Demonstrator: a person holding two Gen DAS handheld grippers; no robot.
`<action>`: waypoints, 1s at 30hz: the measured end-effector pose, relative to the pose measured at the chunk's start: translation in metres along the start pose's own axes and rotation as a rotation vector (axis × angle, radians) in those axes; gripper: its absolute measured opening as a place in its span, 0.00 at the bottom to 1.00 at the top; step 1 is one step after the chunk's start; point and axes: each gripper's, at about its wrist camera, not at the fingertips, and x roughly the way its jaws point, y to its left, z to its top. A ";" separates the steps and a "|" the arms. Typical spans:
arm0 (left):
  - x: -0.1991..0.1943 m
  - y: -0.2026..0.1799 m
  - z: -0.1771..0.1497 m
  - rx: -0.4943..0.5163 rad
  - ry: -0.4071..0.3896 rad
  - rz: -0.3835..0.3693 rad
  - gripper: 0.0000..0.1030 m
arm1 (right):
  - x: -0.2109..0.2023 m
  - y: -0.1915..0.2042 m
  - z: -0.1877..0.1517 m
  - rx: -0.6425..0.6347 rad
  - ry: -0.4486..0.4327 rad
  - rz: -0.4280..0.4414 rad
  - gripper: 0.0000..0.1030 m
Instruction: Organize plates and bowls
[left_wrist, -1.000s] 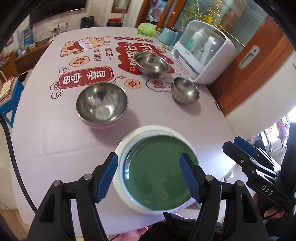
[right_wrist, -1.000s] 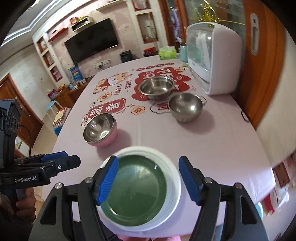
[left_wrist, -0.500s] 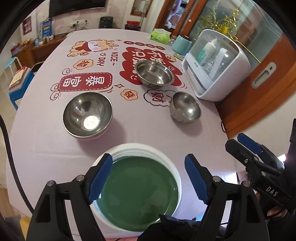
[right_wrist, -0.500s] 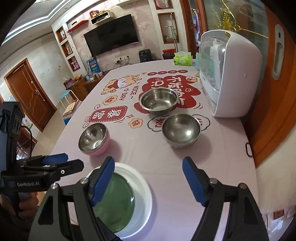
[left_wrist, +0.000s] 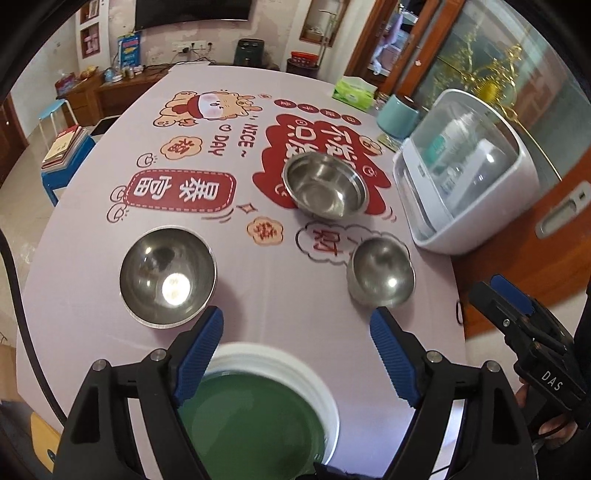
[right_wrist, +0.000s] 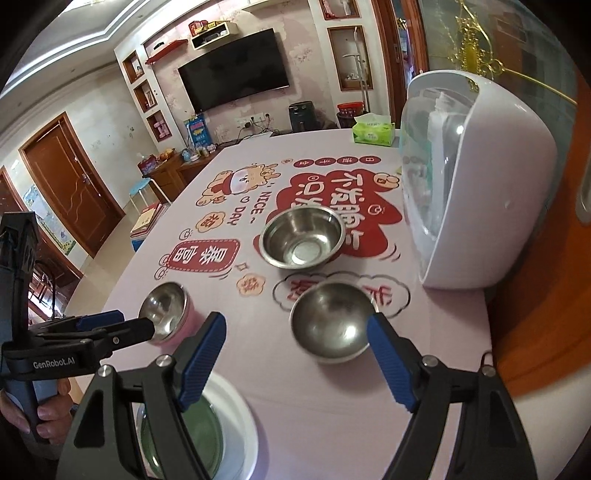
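Our left gripper (left_wrist: 295, 354) and right gripper (right_wrist: 295, 358) gape empty at lower frame; green plate (left_wrist: 258, 417) sits inside the white plate (left_wrist: 314, 373).

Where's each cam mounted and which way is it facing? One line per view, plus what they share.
Left wrist: sits on the left gripper, tilted down over the near table edge at the green plate; own open fingers show, the right gripper at right.
Right wrist: sits on the right gripper, looking across the table to the TV; own open fingers show, the left gripper and a hand at left.
Shared: the plate, three steel bowls, white cabinet.
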 end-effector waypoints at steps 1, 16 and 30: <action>0.002 -0.002 0.006 -0.007 0.001 0.003 0.78 | 0.003 -0.003 0.008 -0.007 -0.001 0.002 0.77; 0.056 -0.023 0.081 -0.095 0.039 0.103 0.79 | 0.079 -0.039 0.084 -0.030 0.041 0.035 0.77; 0.137 -0.021 0.112 -0.137 0.073 0.128 0.79 | 0.174 -0.055 0.073 0.036 0.161 0.106 0.77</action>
